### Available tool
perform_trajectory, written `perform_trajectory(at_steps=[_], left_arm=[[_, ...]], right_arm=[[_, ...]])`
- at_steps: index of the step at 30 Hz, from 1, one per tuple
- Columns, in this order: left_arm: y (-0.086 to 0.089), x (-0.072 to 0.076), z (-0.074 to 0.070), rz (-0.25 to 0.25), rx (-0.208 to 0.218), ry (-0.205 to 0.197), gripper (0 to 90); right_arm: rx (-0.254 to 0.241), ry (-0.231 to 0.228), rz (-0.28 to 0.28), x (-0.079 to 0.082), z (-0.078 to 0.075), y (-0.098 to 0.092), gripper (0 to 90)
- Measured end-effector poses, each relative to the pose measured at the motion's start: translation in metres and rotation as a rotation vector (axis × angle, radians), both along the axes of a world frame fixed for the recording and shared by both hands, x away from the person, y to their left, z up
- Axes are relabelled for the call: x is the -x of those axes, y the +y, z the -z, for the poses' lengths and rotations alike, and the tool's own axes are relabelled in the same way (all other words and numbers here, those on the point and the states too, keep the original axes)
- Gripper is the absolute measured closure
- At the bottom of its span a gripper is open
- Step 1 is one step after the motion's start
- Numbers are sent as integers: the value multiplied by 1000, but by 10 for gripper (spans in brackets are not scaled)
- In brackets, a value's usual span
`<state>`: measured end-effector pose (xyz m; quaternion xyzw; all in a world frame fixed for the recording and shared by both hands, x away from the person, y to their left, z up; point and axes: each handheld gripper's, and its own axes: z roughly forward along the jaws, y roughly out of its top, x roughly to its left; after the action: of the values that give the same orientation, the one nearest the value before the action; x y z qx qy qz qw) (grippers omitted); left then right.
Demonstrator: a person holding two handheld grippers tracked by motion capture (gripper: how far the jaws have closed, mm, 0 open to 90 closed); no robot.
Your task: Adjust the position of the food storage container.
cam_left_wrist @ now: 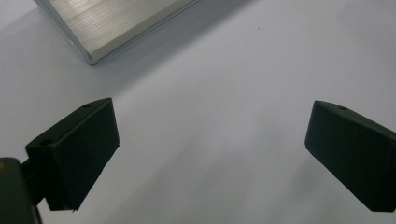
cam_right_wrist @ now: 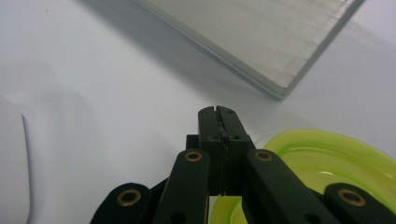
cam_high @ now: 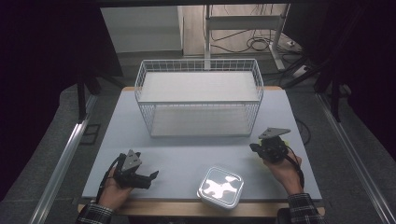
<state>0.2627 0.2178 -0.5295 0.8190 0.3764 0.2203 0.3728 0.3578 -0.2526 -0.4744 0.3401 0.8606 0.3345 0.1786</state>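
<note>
Square box: a white square plastic box with a shiny lid [cam_high: 220,186] sits at the near edge of the table, between the two hands. It touches neither gripper.
Left hand: the person's left hand [cam_high: 113,190] rests near the front left corner of the table, in a checked sleeve.
Left gripper: the black left gripper [cam_high: 150,176] lies low over the table, pointing toward the square box. In the left gripper view its two black jaws stand wide apart, with bare table between them. It holds nothing.
Right hand: the person's right hand [cam_high: 286,169] is at the right side of the table, a little farther back than the left hand.
Right gripper: the black right gripper [cam_right_wrist: 218,122] has its jaws pressed together. They look closed on the edge of the plate, but the pinch spot is hard to see.
Plate: a round see-through yellow-green plastic plate [cam_right_wrist: 327,158] lies flat on the table, right under the right gripper.
Table: the flat pale grey table top [cam_high: 187,154] holds everything.
Basket: a big white wire basket with a flat white floor [cam_high: 200,100] stands at the far middle of the table, well apart from both grippers.
</note>
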Motion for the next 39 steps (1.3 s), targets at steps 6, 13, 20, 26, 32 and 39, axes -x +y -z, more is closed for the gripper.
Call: perform_trajectory(at_steps=[6,13,20,26,32,39], left_arm=[[-2,1,-1,0,7,17,23],[-9,6,-5,38,41,54,0],[-43,17,-12,196,97,61,180],[-68,24,-17,284,139,46,419],[-100,25,-11,383,131,91,676],[-121,21,-5,406,119,139,783]], right_arm=[[-40,-9,-24,17,-4,6,889],[-57,5,-69,60,-3,13,888],[-75,43,-102,99,1,16,884],[-83,70,-100,116,3,14,884],[-73,145,-124,134,14,15,883],[-76,159,-156,139,16,24,880]])
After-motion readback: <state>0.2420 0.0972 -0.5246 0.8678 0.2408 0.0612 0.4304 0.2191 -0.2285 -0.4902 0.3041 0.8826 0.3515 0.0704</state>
